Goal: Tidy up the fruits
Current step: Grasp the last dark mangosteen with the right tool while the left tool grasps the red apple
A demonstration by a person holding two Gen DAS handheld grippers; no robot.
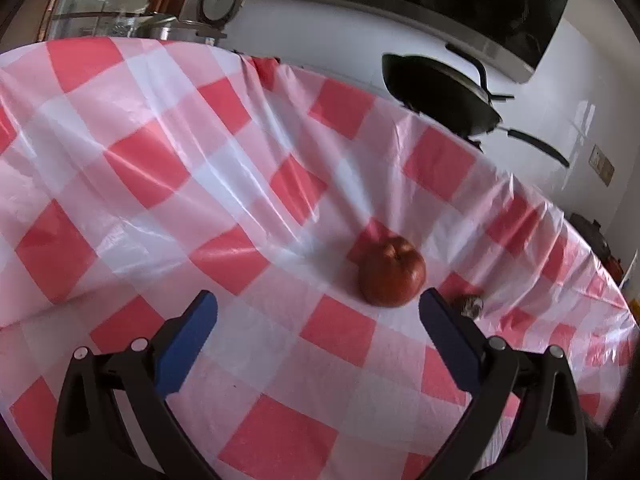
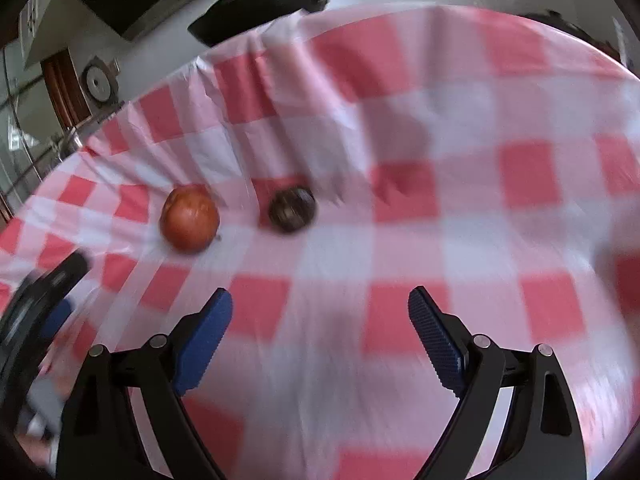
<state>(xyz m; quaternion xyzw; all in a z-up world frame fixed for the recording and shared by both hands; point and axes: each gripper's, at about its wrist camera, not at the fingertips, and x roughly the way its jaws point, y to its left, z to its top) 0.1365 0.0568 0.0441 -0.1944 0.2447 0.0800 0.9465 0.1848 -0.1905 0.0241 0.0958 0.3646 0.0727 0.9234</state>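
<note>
A red apple (image 1: 392, 271) lies on the red-and-white checked tablecloth (image 1: 168, 208), just ahead of my left gripper's right finger. My left gripper (image 1: 318, 304) is open and empty, above the cloth. A small dark brown round fruit (image 1: 470, 305) peeks out behind that right finger. In the right wrist view the apple (image 2: 190, 220) lies at left and the dark fruit (image 2: 292, 209) a little to its right, both well ahead of my right gripper (image 2: 320, 302), which is open and empty. The left gripper (image 2: 48, 300) shows blurred at the left edge.
A black wok (image 1: 436, 88) with a long handle stands beyond the table's far edge against a white wall; it also shows in the right wrist view (image 2: 264, 4). A metal pot lid (image 1: 172, 30) sits past the far left edge. The cloth is wrinkled.
</note>
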